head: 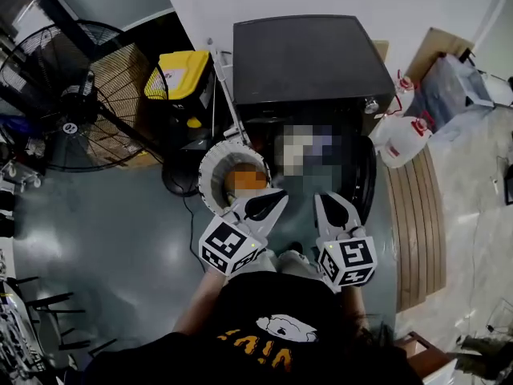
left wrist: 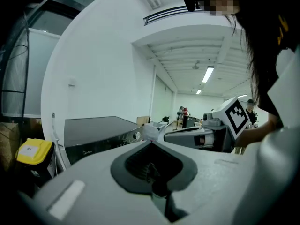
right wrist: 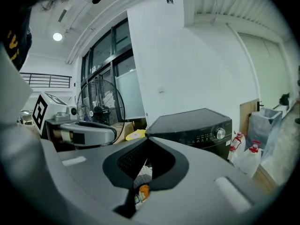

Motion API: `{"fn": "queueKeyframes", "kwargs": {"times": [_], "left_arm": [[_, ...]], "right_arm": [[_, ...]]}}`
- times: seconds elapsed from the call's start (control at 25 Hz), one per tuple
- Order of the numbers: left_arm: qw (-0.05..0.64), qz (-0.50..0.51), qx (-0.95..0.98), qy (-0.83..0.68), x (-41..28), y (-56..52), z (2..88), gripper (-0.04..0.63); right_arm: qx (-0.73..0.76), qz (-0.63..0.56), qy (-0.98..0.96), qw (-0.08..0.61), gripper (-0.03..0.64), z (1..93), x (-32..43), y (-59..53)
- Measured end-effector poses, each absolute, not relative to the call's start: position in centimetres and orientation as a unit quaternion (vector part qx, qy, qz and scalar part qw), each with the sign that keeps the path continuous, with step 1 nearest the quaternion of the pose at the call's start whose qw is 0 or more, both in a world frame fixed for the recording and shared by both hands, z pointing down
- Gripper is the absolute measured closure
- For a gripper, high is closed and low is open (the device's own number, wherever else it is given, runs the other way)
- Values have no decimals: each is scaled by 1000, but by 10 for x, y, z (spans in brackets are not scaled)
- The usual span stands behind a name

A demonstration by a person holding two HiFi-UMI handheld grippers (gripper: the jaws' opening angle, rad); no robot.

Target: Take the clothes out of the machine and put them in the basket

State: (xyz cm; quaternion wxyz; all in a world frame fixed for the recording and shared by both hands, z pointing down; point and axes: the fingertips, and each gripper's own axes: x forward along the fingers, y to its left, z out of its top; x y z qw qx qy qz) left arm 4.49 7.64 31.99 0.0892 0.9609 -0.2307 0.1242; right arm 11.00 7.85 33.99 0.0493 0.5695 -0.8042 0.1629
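The black washing machine (head: 313, 62) stands ahead of me, with its round door (head: 365, 184) swung open to the right. Its drum opening is under a blurred patch, so I cannot see what lies inside. A white mesh basket (head: 210, 175) sits on the floor left of the machine and holds orange cloth (head: 244, 180). My left gripper (head: 280, 196) hovers shut and empty next to the basket's right rim. Just in front of the open door, my right gripper (head: 320, 200) is shut and also empty. In the right gripper view the orange cloth (right wrist: 143, 190) shows through the gap beneath the jaws.
A large black floor fan (head: 72, 95) stands at the left, with a yellow-lidded bin (head: 180, 74) between it and the machine. White jugs (head: 405, 139) and a wooden slatted board (head: 417, 215) lie to the right. A cable (head: 191, 223) runs over the floor by the basket.
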Motion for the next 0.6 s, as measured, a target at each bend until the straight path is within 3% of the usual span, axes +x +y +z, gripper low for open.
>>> {"fn": "queueKeyframes", "kwargs": {"times": [0.6], "left_arm": [[95, 168, 962, -196, 52, 42, 348, 595]], "right_arm": [[597, 205, -775, 41, 597, 384, 120, 37]]}}
